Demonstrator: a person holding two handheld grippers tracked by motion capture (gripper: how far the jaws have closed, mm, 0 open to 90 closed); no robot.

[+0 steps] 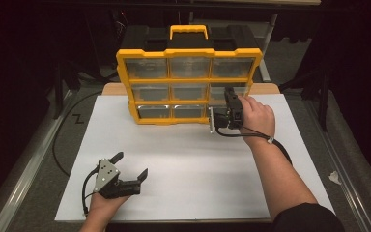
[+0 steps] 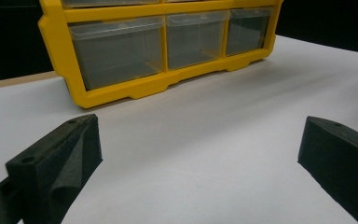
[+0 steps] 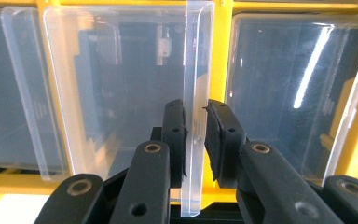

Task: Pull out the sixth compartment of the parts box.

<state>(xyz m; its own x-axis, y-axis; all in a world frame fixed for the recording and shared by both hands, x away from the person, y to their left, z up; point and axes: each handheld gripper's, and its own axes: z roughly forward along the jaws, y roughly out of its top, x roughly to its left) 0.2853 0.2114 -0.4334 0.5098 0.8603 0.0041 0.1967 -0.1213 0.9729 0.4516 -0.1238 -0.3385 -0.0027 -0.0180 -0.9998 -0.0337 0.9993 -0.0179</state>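
A yellow organizer [image 1: 124, 79] with clear drawers stands upright at the back of the white table [image 1: 188, 164]. My right gripper [image 1: 230, 95] reaches into its right column. In the right gripper view the gripper [image 3: 195, 133] is shut on the front lip of a clear drawer [image 3: 196, 70], which runs up between the pads. The hand and gripper hide the lower right drawer in the high view. My left gripper [image 1: 131, 165] rests low on the table's near left, jaws wide open, nothing between them. From the left gripper [image 2: 200, 154] view the organizer's [image 2: 121, 91] bottom row is ahead.
A black case with a yellow handle [image 1: 188, 32] stands behind the organizer. Cables trail from both grippers, and one loops on the floor at left [image 1: 60, 140]. A wooden board's edge [image 1: 112, 89] shows under the white sheet. Metal rails flank the table.
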